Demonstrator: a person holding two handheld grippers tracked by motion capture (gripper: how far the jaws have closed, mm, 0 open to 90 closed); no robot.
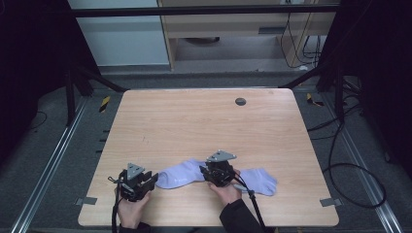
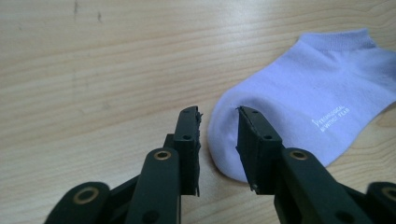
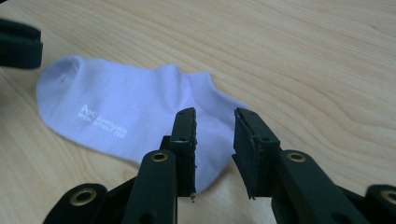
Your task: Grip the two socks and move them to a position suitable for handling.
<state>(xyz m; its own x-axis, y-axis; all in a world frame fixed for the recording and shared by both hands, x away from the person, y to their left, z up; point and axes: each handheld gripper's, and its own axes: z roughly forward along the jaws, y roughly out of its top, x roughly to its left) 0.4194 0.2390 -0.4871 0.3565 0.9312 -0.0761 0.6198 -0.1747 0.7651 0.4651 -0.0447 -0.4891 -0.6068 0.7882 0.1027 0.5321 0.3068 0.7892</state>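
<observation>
Fingers [image 2: 254, 140] of the left gripper [image 2: 219, 140] stand spread apart, with nothing pinched between them. One round end of the purple sock [image 2: 299, 107] lies just past their tips, flat on the table [image 2: 93, 70]. It looks like the sock was put down so it can lie smooth.

Over on the other side, the right gripper [image 3: 214, 140] has its fingers [image 3: 184, 140] spread too. They hang over the sock's edge and squeeze nothing. No earlier look is needed to see that the sock rests by itself.

From above, the sock [image 1: 182, 175] lies stretched sideways near the front edge of the table [image 1: 194, 116]. The left gripper [image 1: 151, 180] sits at the sock's left end. The right gripper [image 1: 214, 172] sits over the sock's middle, so its far end [image 1: 260, 182] pokes out past the hand. A small dark hole [image 1: 240, 101] is well away from the sock, near the back edge.
</observation>
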